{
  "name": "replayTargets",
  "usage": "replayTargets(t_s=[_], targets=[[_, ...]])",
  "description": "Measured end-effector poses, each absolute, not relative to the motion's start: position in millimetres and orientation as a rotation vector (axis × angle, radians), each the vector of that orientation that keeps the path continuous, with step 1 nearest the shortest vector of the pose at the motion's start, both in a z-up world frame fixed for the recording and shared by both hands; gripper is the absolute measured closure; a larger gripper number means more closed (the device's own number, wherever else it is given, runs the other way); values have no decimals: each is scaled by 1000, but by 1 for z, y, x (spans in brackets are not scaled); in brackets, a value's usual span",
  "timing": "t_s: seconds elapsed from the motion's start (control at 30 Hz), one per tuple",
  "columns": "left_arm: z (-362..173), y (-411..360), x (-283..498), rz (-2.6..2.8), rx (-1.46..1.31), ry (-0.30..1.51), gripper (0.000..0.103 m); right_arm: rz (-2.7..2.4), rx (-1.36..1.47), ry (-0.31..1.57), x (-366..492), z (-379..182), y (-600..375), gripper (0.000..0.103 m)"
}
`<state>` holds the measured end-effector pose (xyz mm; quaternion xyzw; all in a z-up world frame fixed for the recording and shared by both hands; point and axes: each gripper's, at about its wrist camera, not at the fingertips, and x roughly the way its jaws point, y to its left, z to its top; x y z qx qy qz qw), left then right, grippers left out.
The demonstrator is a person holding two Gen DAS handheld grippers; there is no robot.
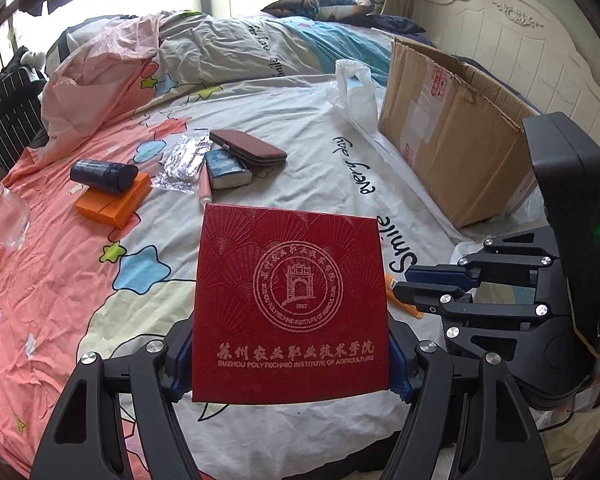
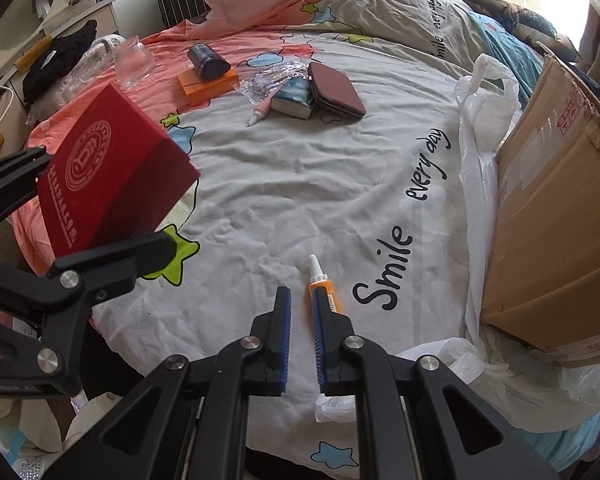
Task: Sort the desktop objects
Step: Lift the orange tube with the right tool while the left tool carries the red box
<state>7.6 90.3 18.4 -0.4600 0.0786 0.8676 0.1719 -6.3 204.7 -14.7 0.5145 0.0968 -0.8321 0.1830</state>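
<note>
A crumpled clear bag (image 1: 6, 216) lies far left on the wrinkled cotton sheet (image 1: 300, 128). Next come a dark cylinder jar (image 1: 103, 175) resting on a flat orange box (image 1: 112, 204), crinkly foil (image 1: 184, 160), a pink tube (image 1: 205, 192), a blue tissue pack (image 1: 226, 168) and a rounded brown case (image 1: 248, 148). The left gripper (image 1: 290, 376) pinches the red box (image 1: 290, 304) by its sides, held above the sheet; it is square, embossed with fan lines and a pale seal. The right gripper (image 2: 300, 312) is pressed nearly together, empty, its right finger over an orange glue tube (image 2: 320, 280). A thin white bag (image 2: 480, 120) and a torn cardboard carton (image 2: 560, 200) stand rightmost
</note>
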Motion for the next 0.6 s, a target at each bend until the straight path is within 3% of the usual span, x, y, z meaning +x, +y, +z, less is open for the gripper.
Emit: replayTargets(t_s=[0.13,0.2,0.27,0.33,0.6], targets=[[12,89,8,2454,-1325,216,29,-2343,1462,280,-8,-20,203,88],[9,89,8,2450,-1334,215,29,-2339,1469,278,-10,-23,203,76],[5,89,8,2445,-1342,214,29,-2336,1471,280,-10,-26,203,56],[2,89,7,2438,-1351,213,29,-2335,1469,290,-10,-28,202,49],[-11,90,1,2405,-1390,185,29,-2333,1505,311,-21,-39,204,45]])
